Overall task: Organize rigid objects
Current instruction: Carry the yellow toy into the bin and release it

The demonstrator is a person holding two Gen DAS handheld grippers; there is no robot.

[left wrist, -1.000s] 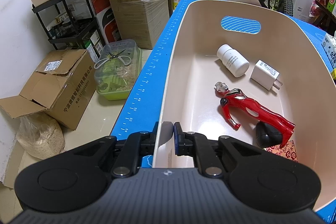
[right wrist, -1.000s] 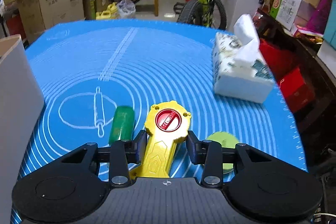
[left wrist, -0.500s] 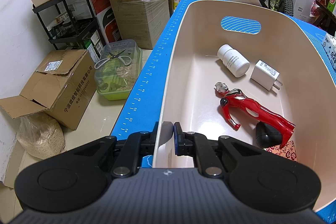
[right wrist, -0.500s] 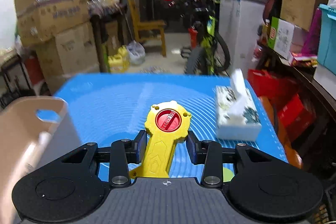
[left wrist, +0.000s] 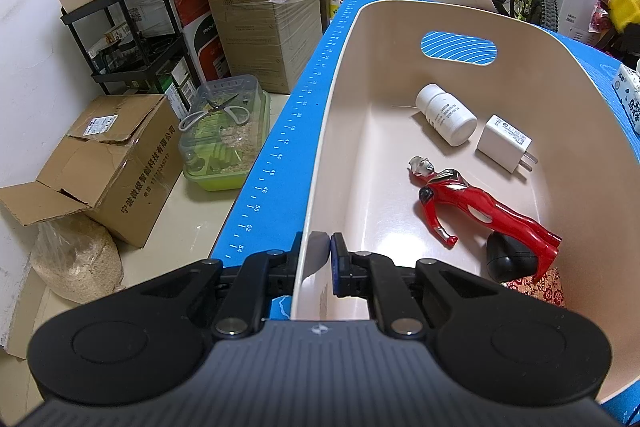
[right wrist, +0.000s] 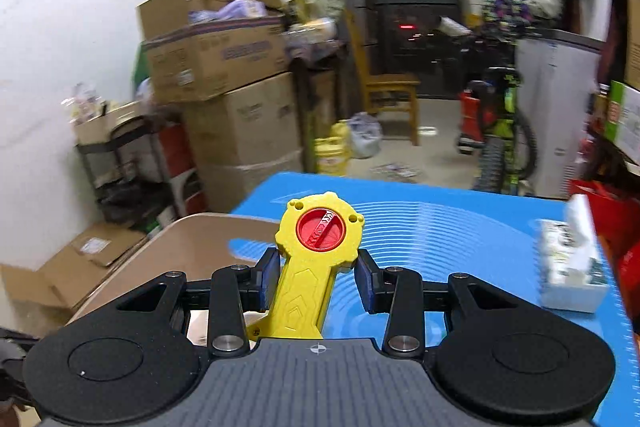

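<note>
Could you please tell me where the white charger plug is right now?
In the left wrist view, the white charger plug lies on the floor of the beige bin, toward its right side, between the white bottle and the red toy figure.

The left hand-held gripper tilts steeply down, its jaws pinched nearly closed on a thin wall. The right hand-held gripper points more level, clamping a handle.

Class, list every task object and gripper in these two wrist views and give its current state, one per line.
left gripper: shut on the bin wall
right gripper: shut on the yellow toy
yellow toy: held above the mat
bin: open-topped, on the blue mat
white bottle: lying in bin
charger: lying in bin
red figure: lying in bin
</note>
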